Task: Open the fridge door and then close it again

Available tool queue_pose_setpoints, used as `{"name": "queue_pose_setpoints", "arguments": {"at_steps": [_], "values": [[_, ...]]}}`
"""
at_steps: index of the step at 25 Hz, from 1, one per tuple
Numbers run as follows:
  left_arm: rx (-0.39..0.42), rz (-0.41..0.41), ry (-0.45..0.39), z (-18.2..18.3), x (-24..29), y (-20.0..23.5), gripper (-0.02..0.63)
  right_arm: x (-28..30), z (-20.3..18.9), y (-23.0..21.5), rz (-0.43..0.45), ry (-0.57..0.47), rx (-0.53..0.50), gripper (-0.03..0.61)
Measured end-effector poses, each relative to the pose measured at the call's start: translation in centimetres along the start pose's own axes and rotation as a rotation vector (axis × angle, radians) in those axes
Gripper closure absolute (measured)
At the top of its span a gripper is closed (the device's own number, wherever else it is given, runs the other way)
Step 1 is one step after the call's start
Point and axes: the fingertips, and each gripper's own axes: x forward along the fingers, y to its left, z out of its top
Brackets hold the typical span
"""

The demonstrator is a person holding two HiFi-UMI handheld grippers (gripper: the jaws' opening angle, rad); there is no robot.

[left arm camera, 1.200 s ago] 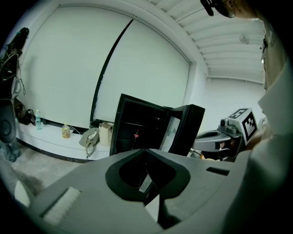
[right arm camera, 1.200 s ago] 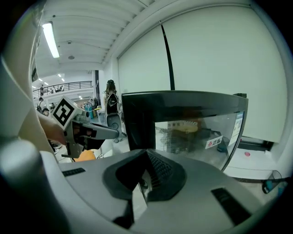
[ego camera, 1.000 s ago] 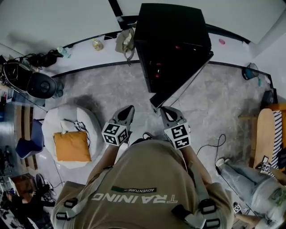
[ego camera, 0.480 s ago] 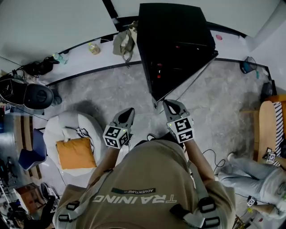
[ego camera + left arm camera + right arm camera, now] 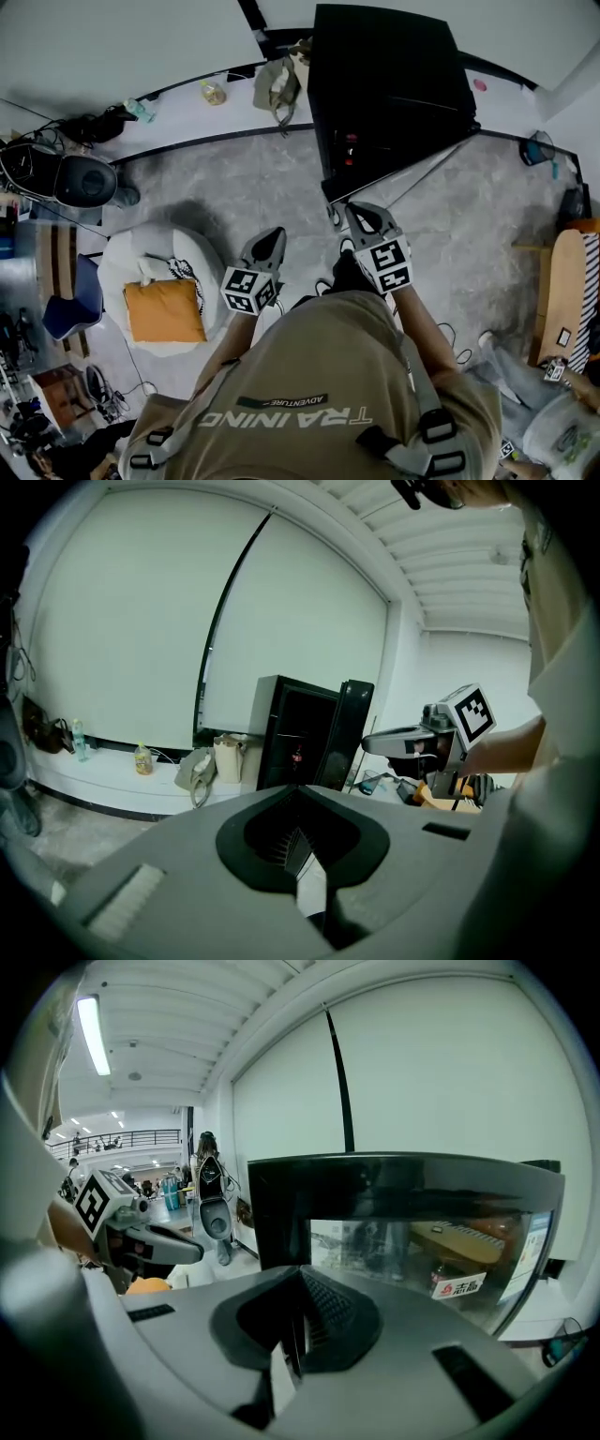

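The black fridge (image 5: 384, 75) stands against the far wall. Its glass door (image 5: 403, 164) hangs ajar at a narrow angle, with the free edge towards me. My right gripper (image 5: 361, 211) is shut, holds nothing, and points at the door near that free edge. In the right gripper view the door (image 5: 412, 1241) fills the space just beyond the shut right gripper (image 5: 300, 1274); I cannot tell whether they touch. My left gripper (image 5: 272, 236) is shut and empty, lower and to the left, away from the fridge. In the left gripper view the fridge (image 5: 291, 738) is well ahead.
A white beanbag (image 5: 127, 262) with an orange cushion (image 5: 164, 309) lies on the floor at left. Bags (image 5: 279, 89) and a bottle (image 5: 213, 92) sit on the ledge beside the fridge. Another person (image 5: 553, 431) sits at lower right. Cables trail on the floor.
The door has swung closer to the fridge body. My right gripper has moved forward with its free edge. The left gripper has hardly moved.
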Motion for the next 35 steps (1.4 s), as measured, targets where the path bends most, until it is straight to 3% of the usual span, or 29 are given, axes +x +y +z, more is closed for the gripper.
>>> {"name": "queue_pose_setpoints", "arguments": {"at_steps": [8,21,27,35], "values": [[-0.014,0.084,-0.006,1.9,1.2,2.6,0.614,3.2,1.2,-0.9,0.072,-0.011,-0.003,0.583],[0.014,0.169,-0.011,4.7,4.7,3.0,0.614,5.9,2.4,-4.4,0.179,-0.019,-0.022,0.583],[-0.023,0.189,0.015,5.7,6.7,3.5,0.614,7.2,3.3,-5.9,0.193,-0.011,-0.036,0.583],[-0.03,0.235,-0.029,6.5,8.0,4.3,0.614,8.9,4.2,-6.4,0.243,-0.018,-0.065,0.583]]}}
